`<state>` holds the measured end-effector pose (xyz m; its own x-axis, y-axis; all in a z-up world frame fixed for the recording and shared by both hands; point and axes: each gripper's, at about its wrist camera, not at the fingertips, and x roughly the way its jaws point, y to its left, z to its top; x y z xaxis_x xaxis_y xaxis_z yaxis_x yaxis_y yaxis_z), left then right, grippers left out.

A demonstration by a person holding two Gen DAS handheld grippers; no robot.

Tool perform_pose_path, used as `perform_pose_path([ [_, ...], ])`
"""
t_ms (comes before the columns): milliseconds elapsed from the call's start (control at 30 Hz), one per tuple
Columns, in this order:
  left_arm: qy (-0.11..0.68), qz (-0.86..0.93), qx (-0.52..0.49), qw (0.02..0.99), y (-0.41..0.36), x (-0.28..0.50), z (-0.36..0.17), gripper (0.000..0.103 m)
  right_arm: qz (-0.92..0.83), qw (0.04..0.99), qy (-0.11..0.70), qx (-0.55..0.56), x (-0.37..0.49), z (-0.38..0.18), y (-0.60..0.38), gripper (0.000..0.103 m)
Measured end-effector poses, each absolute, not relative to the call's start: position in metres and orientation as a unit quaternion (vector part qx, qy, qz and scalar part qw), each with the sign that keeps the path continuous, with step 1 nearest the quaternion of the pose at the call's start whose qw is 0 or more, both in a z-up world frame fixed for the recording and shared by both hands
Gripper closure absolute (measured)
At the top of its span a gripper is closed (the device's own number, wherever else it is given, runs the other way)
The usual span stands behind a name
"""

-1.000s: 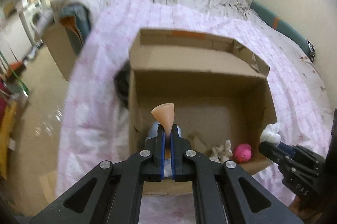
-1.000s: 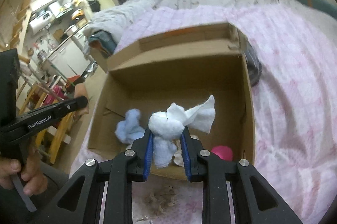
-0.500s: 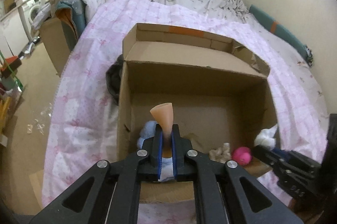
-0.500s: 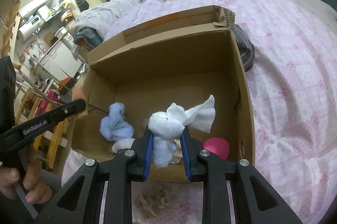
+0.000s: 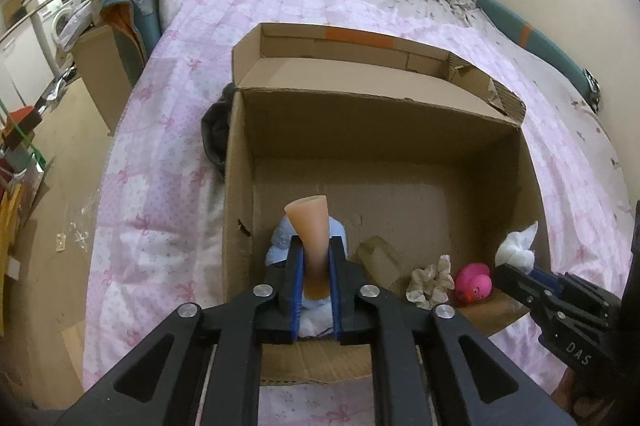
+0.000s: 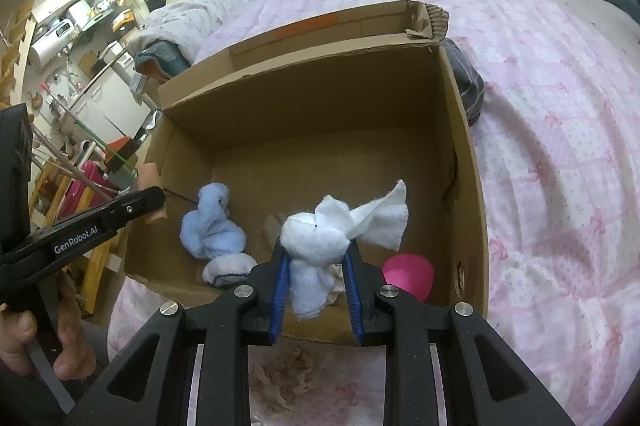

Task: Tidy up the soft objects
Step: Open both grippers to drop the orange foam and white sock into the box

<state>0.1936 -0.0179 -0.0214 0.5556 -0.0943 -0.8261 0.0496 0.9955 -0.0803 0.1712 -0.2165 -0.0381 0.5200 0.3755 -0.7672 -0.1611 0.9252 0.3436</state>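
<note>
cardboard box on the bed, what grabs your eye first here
The open cardboard box on the pink quilt dominates, with a pink rubber duck at its near right corner. Over it, the left gripper pinches a peach cone-shaped toy, its jaws just easing open, and the right gripper clamps a white towel bunny.

A home bedroom: a bed [image 5: 360,13] with a pink quilt [image 6: 560,105]
</note>
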Motion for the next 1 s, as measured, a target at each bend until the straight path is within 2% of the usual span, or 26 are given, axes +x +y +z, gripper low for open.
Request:
perform_pose_path([
  [33,0.469,-0.042,-0.02,0.882,-0.0199,0.1929,-0.0214,0.085,0.154,0.864,0.465,0.115,0.1711,-0.0382,-0.2169,0.077],
  [133,0.467,-0.042,-0.008,0.883,-0.0238,0.1912,-0.0207,0.083,0.152,0.864,0.466,0.118,0.1721,-0.0389,-0.2169,0.077],
  [200,0.468,-0.039,-0.001,0.883,-0.0256,0.1913,-0.021,0.076,0.152,0.864,0.466,0.117,0.1721,-0.0393,-0.2165,0.077],
  [333,0.462,-0.035,-0.011,0.886,-0.0228,0.1899,-0.0181,0.043,0.153,0.863,0.468,0.116,0.1719,-0.0406,-0.2158,0.077],
  [367,0.458,-0.033,-0.014,0.888,-0.0218,0.1892,-0.0166,0.04,0.153,0.862,0.468,0.115,0.1717,-0.0407,-0.2156,0.077],
  [733,0.457,-0.029,-0.005,0.889,-0.0237,0.1871,-0.0175,0.039,0.158,0.859,0.471,0.123,0.1718,-0.0425,-0.2166,0.076],
  [800,0.456,-0.03,-0.001,0.889,-0.0252,0.1862,-0.0173,0.039,0.159,0.858,0.472,0.128,0.1726,-0.0433,-0.217,0.072],
  [833,0.457,-0.03,0.001,0.889,-0.0257,0.1859,-0.0176,0.039,0.158,0.857,0.473,0.13,0.1734,-0.0442,-0.2176,0.063],
  [867,0.457,-0.03,0.002,0.889,-0.0265,0.1856,-0.0176,0.039,0.157,0.857,0.473,0.131,0.1738,-0.0447,-0.2178,0.04],
  [900,0.457,-0.029,0.003,0.889,-0.0266,0.1855,-0.0178,0.039,0.156,0.858,0.47,0.135,0.1733,-0.0442,-0.2184,0.032],
  [933,0.457,-0.028,0.003,0.889,-0.0264,0.1854,-0.0178,0.039,0.158,0.86,0.464,0.141,0.1723,-0.043,-0.2194,0.029],
  [1000,0.457,-0.028,0.002,0.889,-0.0263,0.1857,-0.0184,0.039,0.161,0.862,0.458,0.146,0.1719,-0.0397,-0.2201,0.029],
])
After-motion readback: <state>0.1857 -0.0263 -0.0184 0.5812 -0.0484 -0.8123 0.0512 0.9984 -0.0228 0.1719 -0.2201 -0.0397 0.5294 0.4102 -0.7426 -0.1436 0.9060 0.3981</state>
